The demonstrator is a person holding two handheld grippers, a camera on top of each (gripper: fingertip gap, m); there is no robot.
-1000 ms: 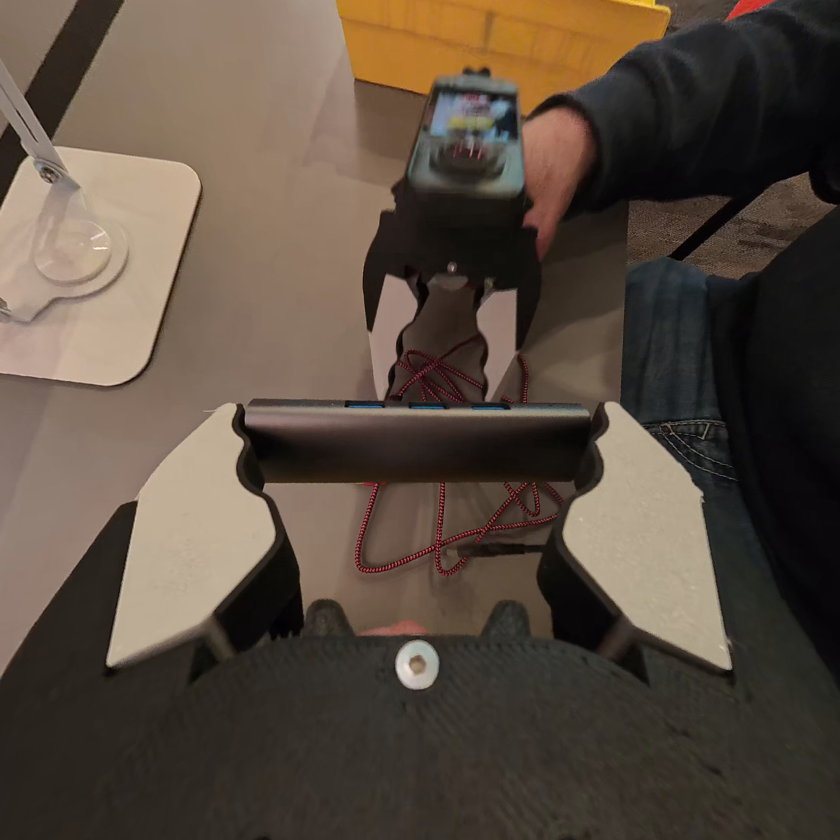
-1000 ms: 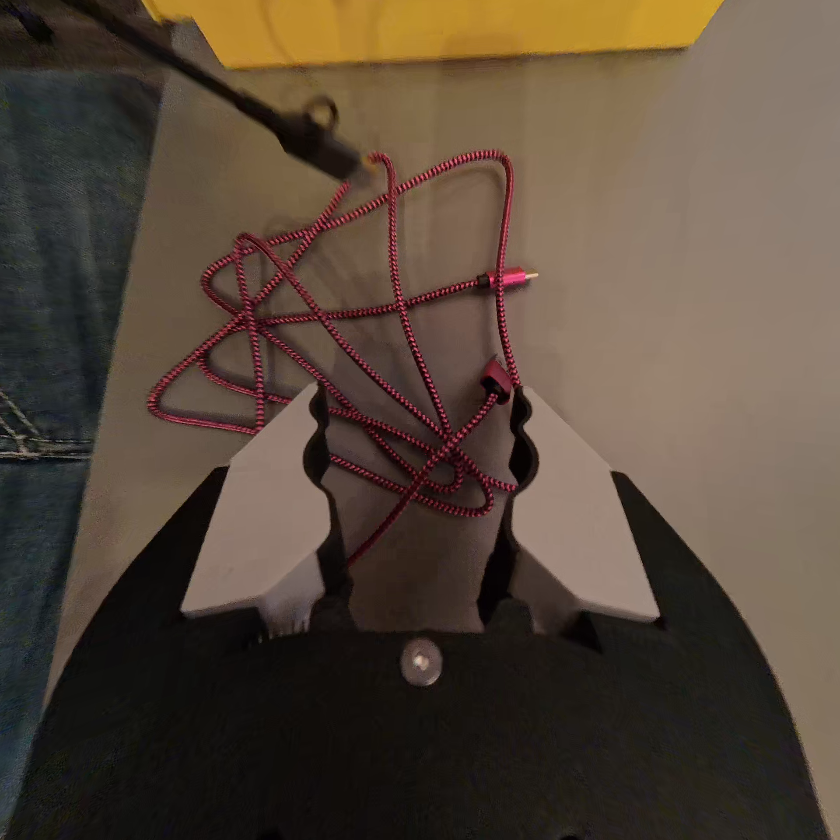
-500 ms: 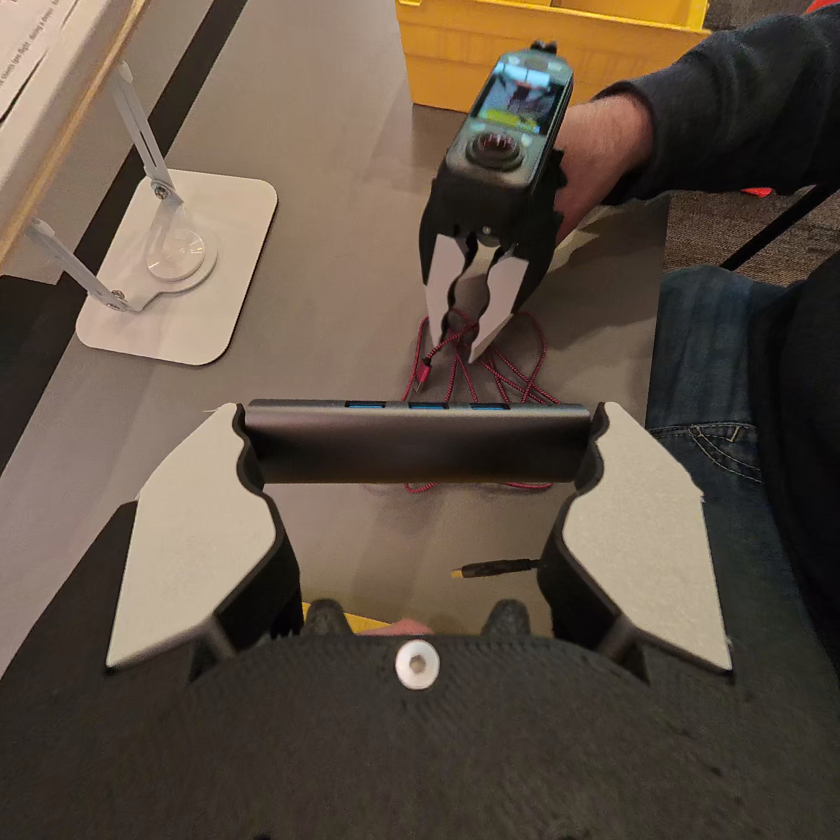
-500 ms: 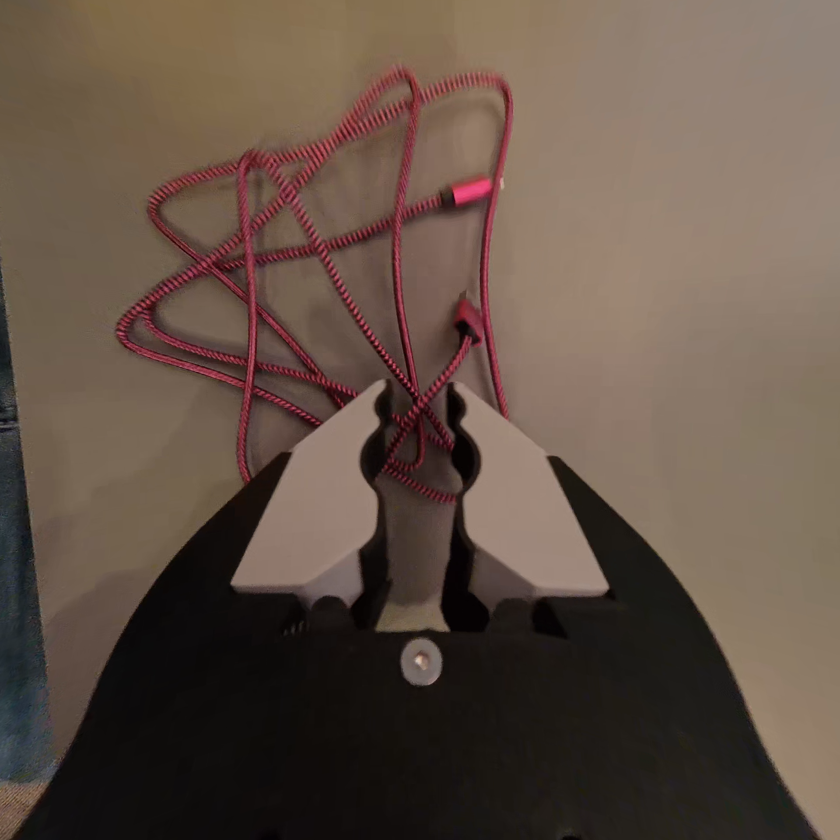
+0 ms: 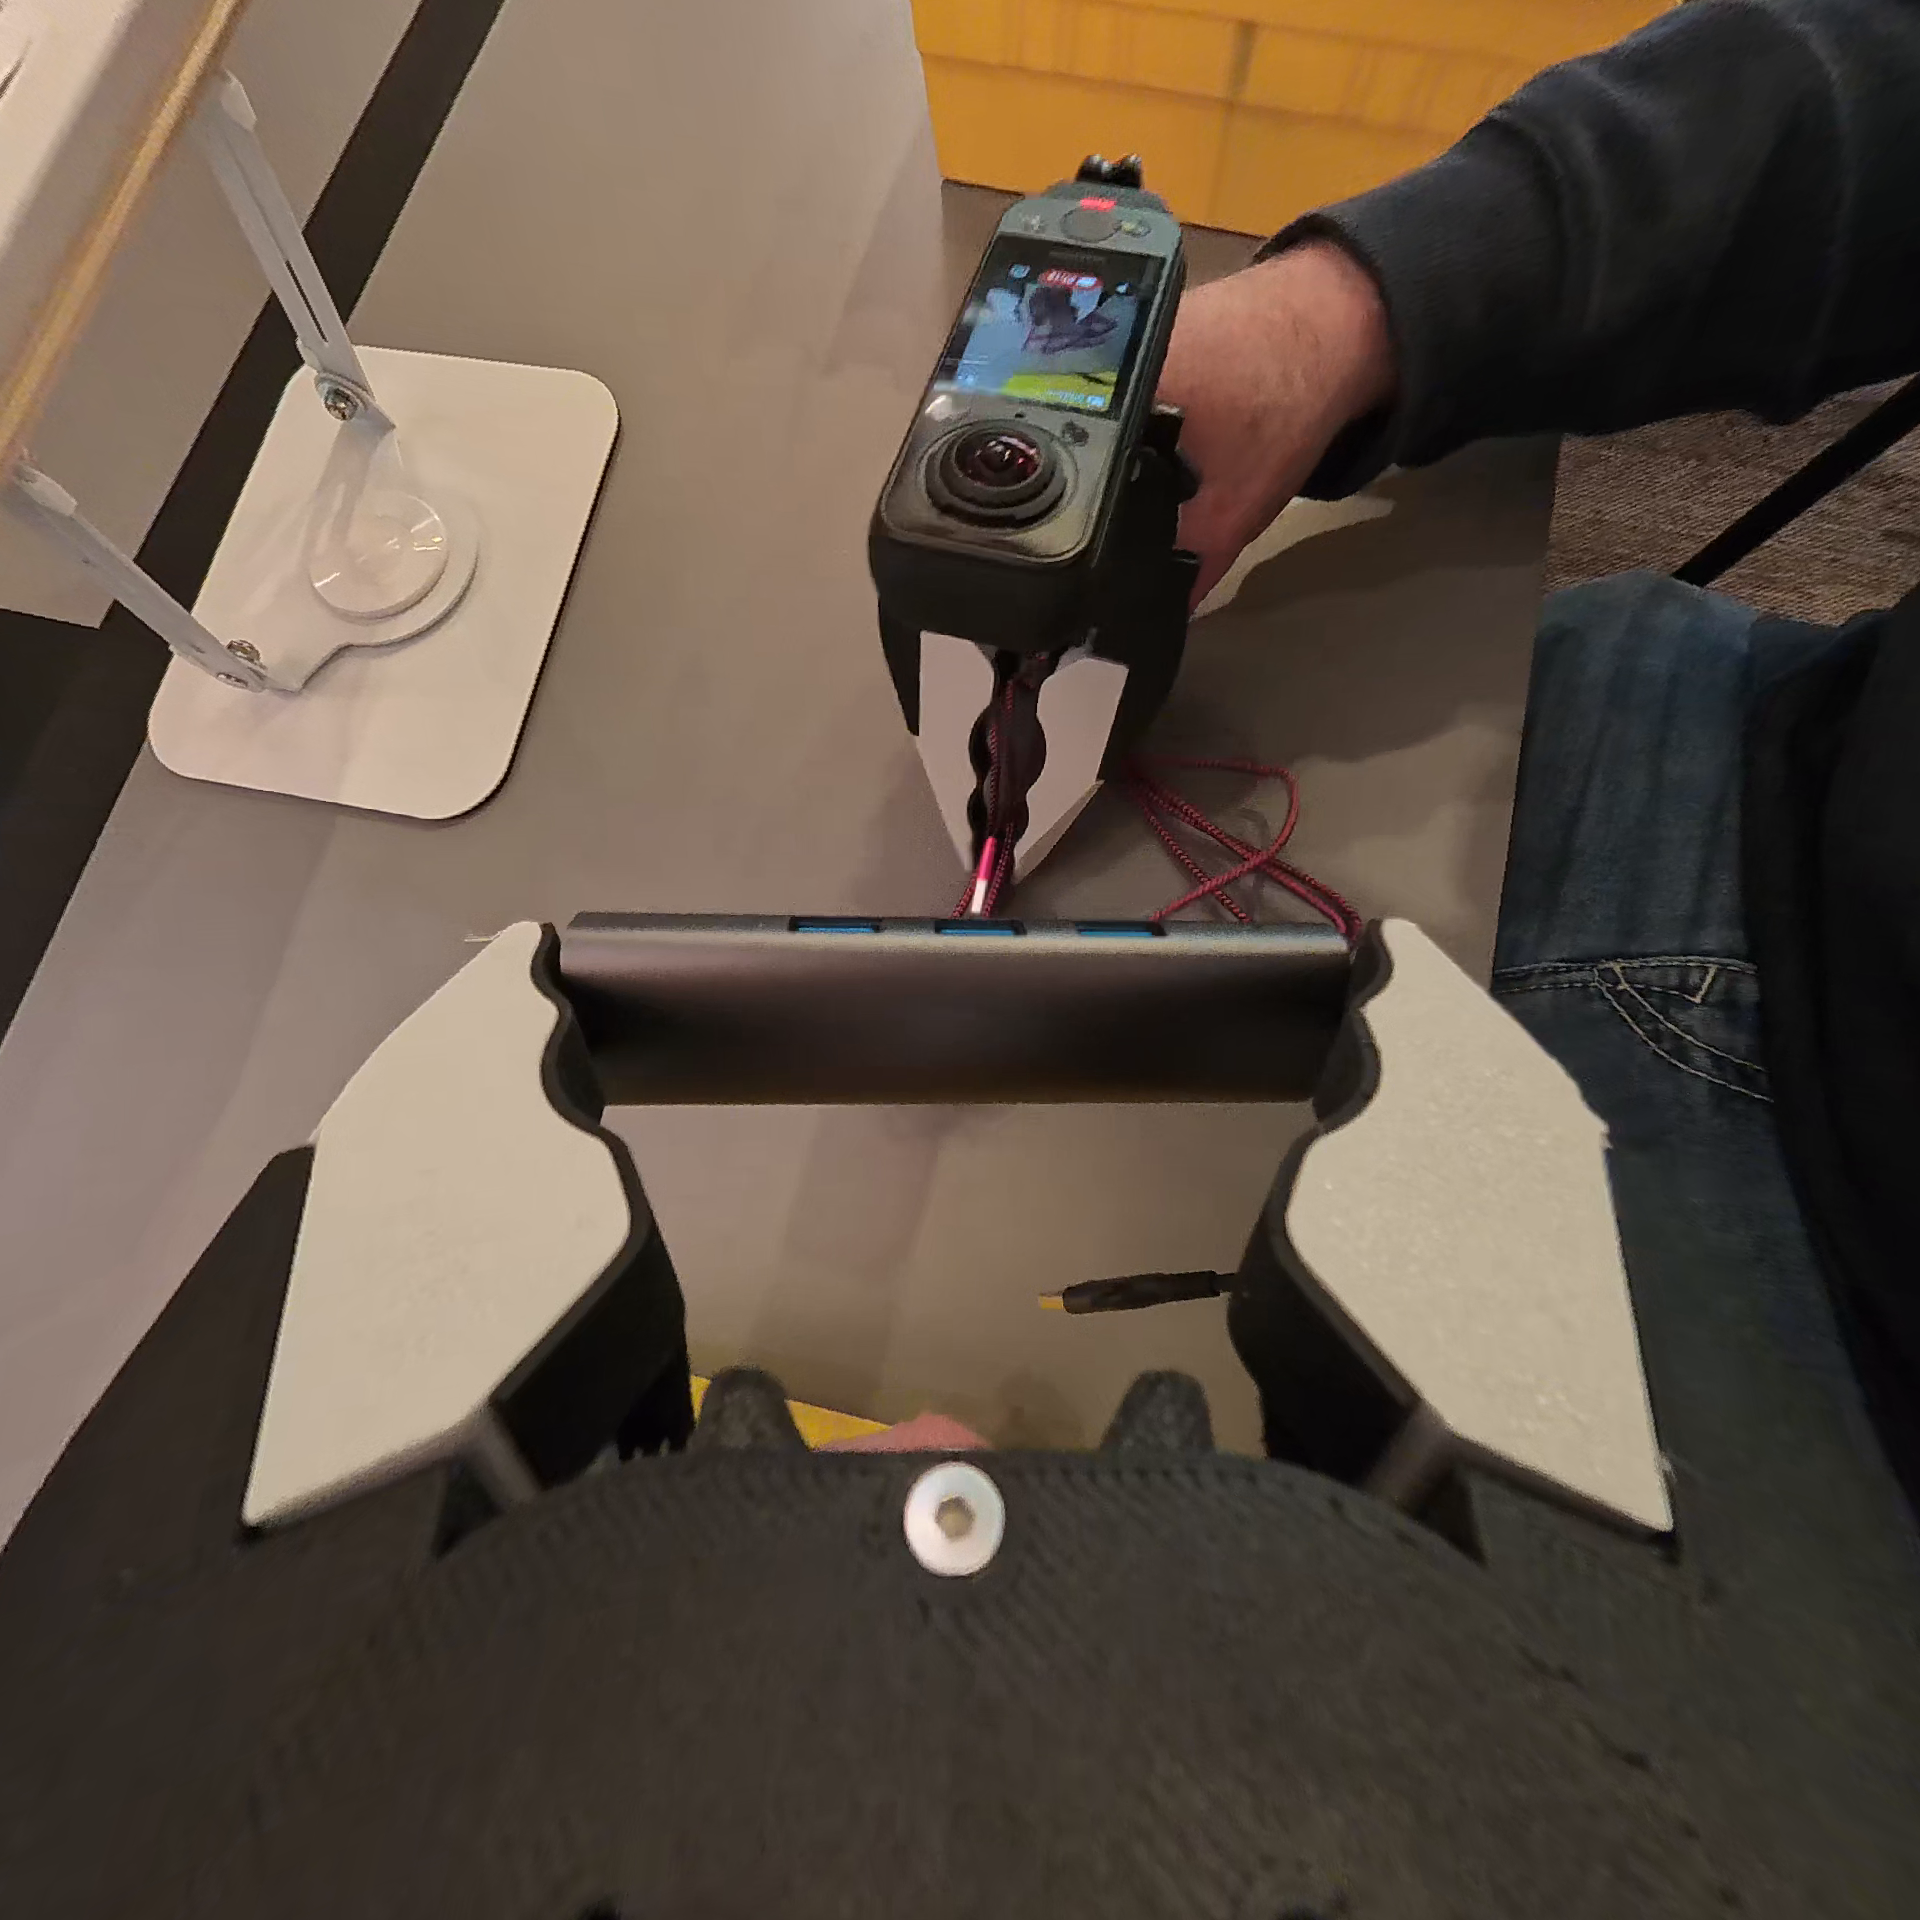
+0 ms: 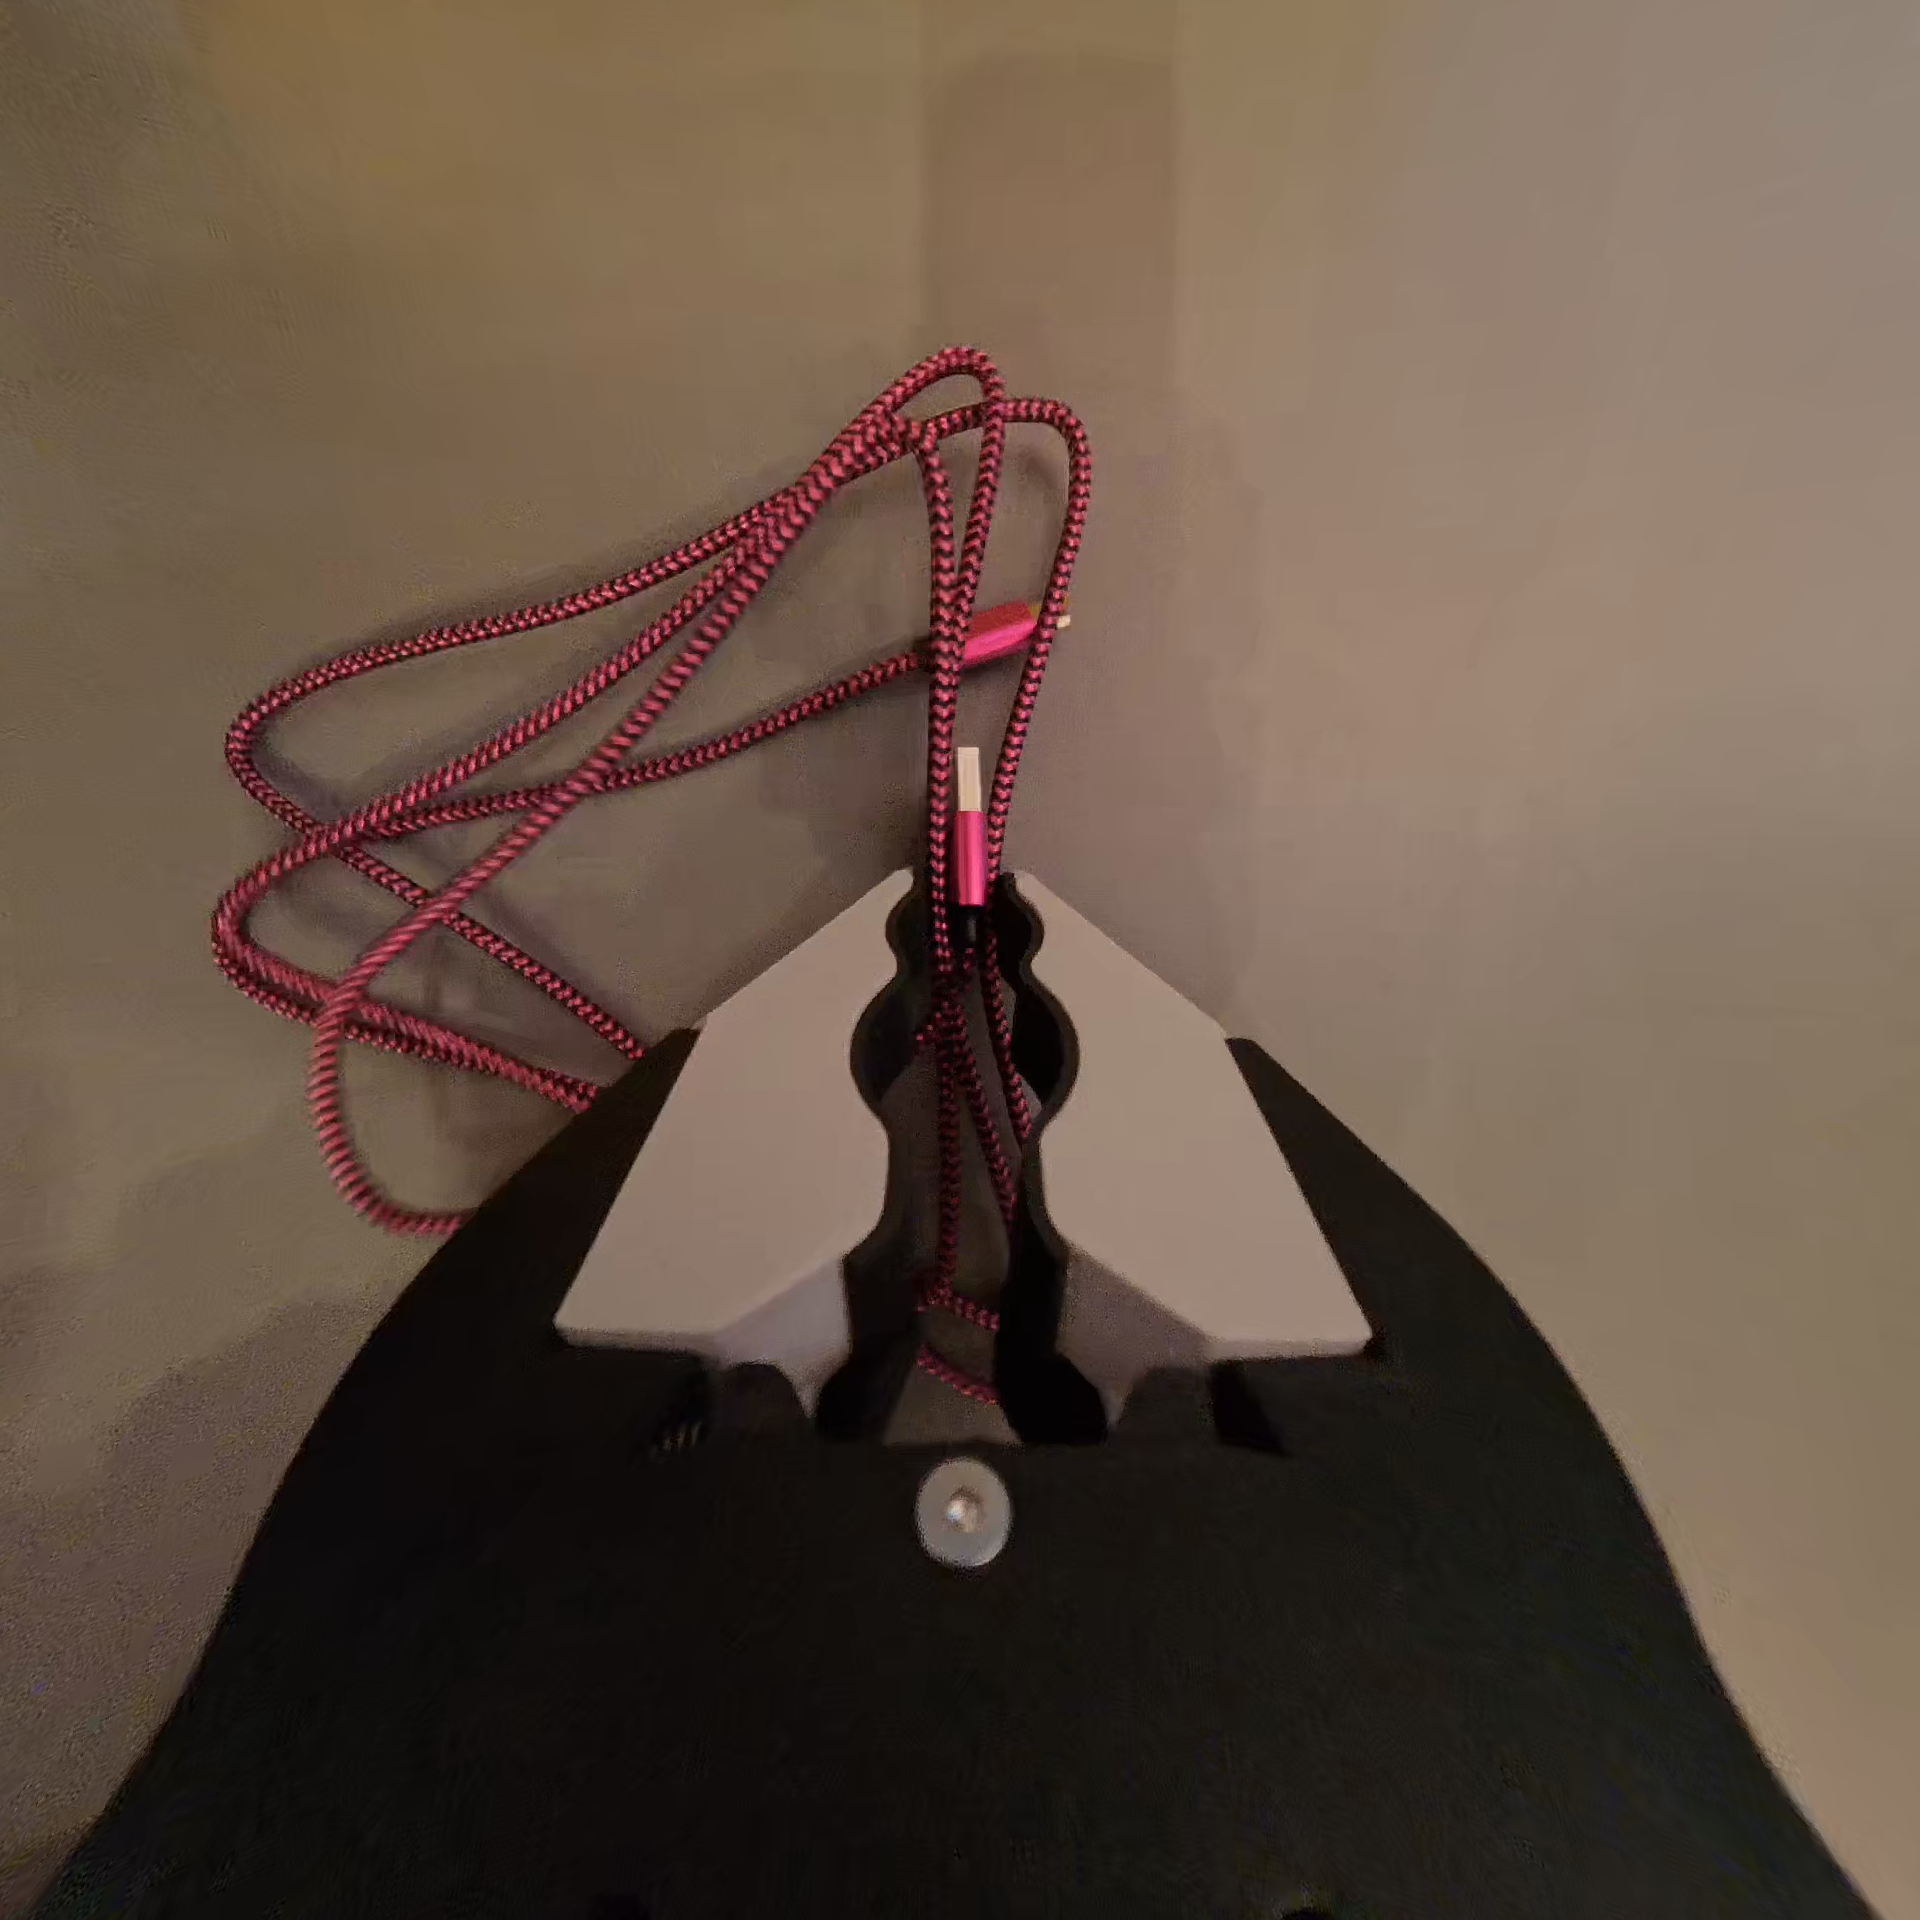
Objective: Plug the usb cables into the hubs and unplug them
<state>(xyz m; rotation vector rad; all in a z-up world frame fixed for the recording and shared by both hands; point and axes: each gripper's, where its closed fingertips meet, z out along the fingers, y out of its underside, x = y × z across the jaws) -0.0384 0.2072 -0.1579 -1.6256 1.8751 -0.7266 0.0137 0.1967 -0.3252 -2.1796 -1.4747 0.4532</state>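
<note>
While the plug hangs just short of the ports:
Left gripper (image 5: 961, 1023): clamped wide across the ends of the smooth dark USB hub (image 5: 956, 1013), held above the table.
Right gripper (image 5: 1006, 831): closed on the braided red cable (image 6: 665, 717) behind its pink-sleeved plug (image 6: 968, 831).
Advice: the flat metal tip is best squared to a blue port (image 5: 977, 925).

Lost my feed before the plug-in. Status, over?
Left gripper shut on hub, lifted off table. Right gripper shut on red cable, plug forward, near middle port, not inserted. Slack trails behind; path clear.
</note>
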